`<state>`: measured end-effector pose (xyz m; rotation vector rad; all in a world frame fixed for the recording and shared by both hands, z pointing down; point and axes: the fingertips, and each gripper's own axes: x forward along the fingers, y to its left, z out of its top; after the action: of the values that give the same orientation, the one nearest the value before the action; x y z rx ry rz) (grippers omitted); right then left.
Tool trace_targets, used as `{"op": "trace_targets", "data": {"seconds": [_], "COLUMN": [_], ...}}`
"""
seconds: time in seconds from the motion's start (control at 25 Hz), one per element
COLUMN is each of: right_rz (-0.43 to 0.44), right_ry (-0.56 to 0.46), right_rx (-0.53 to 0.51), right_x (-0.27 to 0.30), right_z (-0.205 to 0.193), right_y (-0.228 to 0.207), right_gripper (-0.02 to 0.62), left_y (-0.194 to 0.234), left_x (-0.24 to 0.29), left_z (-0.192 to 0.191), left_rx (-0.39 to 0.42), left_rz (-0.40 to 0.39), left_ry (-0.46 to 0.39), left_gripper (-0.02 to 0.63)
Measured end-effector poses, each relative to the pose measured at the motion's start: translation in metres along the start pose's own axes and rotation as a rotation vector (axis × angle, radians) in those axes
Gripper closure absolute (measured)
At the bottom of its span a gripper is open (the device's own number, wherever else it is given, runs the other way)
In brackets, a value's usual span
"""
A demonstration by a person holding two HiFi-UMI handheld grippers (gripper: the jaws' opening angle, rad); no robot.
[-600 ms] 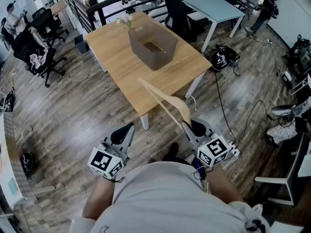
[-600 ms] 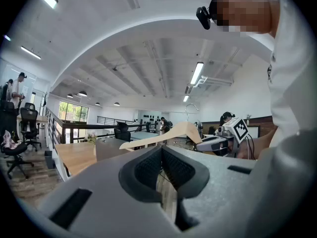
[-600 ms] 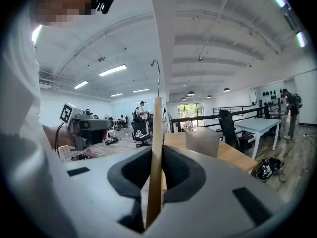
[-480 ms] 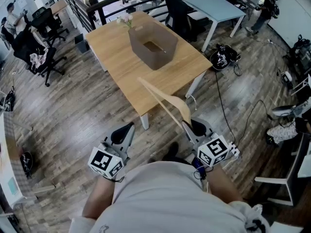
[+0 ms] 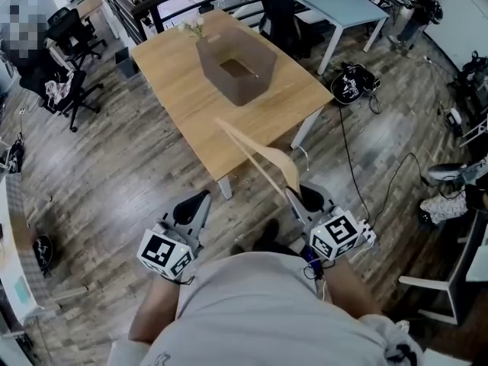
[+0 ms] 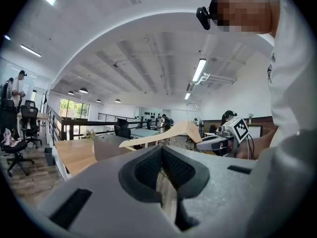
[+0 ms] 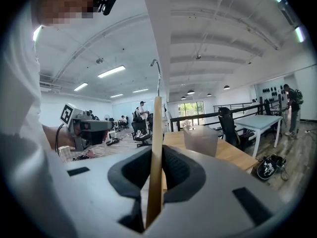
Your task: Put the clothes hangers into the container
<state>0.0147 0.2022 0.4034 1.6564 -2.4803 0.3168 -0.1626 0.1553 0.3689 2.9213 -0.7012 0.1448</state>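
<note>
1. Little has changed since the earlier frame. The table (image 5: 175,75) and the container (image 5: 236,67) sit slightly higher and further left in the head view, while both grippers and the hanger keep their places in front of the person.
2. At the left, the left gripper (image 5: 194,204) is held low by the person's body, off the near edge of the table. Its jaws are drawn together at the tips with nothing between them.
3. The container is an open-topped grey-brown bin standing on the far half of the table, beyond both grippers. It is well apart from them.
4. The wooden hanger (image 5: 255,155) is up in the air above the near edge of the table, not yet in the container. Its long axis runs from the right gripper forward and to the left, so the free tip points roughly towards the bin. The metal hook (image 5: 300,157) sticks out to the right.
5. The right gripper (image 5: 296,197) pinches the near end of the hanger edge-on, and the wood stands upright between its pads (image 7: 173,170).
6. The container lies straight along the hanger's length, so the coming move looks like a forward carry by the right hand. That hand is both the loaded one and the nearer one.
</note>
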Motion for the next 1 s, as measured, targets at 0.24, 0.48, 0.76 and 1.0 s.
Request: {"op": "trace_targets", "data": {"seconds": [0.24, 0.48, 0.76, 1.0], "right_rz": [0.015, 0.027, 0.039, 0.057], "right_ry": [-0.006, 0.009, 0.010, 0.009], "right_rx": [0.038, 0.045, 0.050, 0.049], "right_x": [0.003, 0.012, 0.019, 0.021], "right_z": [0.001, -0.001, 0.004, 0.004], "right_y": [-0.030, -0.074, -0.128, -0.161], "right_gripper": [0.536, 0.536, 0.537, 0.536], "left_y": [0.003, 0.009, 0.011, 0.010], "left_x": [0.029, 0.071, 0.129, 0.165], "left_z": [-0.002, -0.006, -0.001, -0.001], "left_rx": [-0.013, -0.029, -0.034, -0.036], "left_rz": [0.013, 0.033, 0.043, 0.054], "left_ry": [0.019, 0.034, 0.034, 0.037], "left_gripper": [0.600, 0.600, 0.600, 0.600]}}
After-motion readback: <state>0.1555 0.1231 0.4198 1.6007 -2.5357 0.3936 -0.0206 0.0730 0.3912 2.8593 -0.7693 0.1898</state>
